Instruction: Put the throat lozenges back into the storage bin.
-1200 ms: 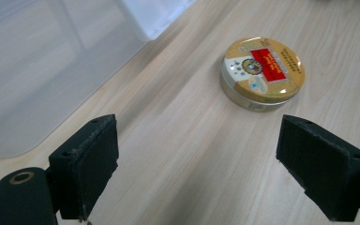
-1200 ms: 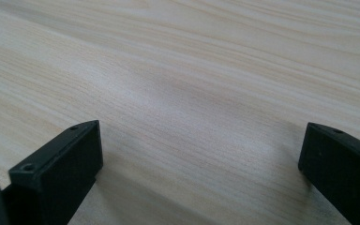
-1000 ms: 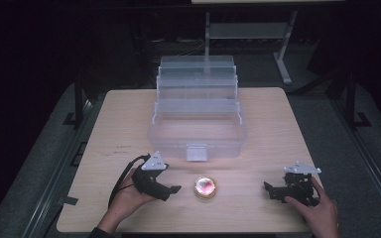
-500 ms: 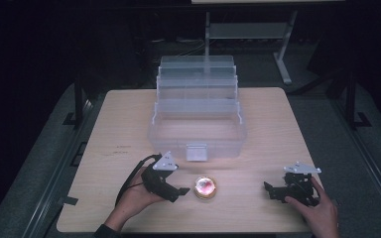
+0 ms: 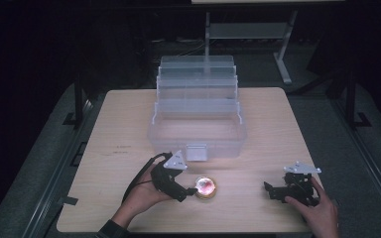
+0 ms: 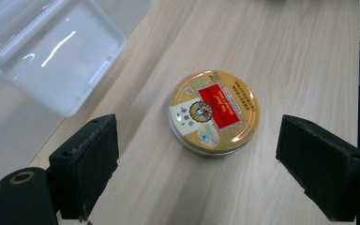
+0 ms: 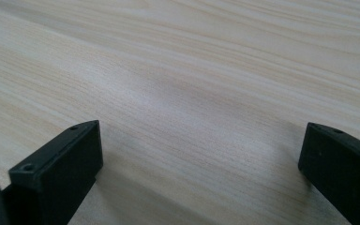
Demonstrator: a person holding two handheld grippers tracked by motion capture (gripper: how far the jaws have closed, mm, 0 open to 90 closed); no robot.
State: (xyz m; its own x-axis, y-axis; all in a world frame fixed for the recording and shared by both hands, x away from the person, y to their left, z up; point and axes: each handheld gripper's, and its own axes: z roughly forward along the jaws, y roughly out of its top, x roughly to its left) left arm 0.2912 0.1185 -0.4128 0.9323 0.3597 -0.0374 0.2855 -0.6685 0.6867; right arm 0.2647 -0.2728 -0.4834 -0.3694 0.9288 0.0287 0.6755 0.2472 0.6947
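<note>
Nearest the person, the left gripper (image 5: 184, 191) rests low on the pale wood-grain table (image 5: 124, 119), its jaws spread wide with the round gold tin (image 6: 214, 111) lying flat between and just ahead of them, untouched. Off at the near right edge, the right gripper (image 5: 274, 191) sits on bare wood, jaws wide and holding nothing. Beyond the tin stands a clear plastic tiered box (image 5: 197, 111), opened. Behind the table, a dark room with a grey metal stand (image 5: 258, 32).

Both hand-held grippers (image 5: 191, 191) (image 5: 268, 188) wide open, low
</note>
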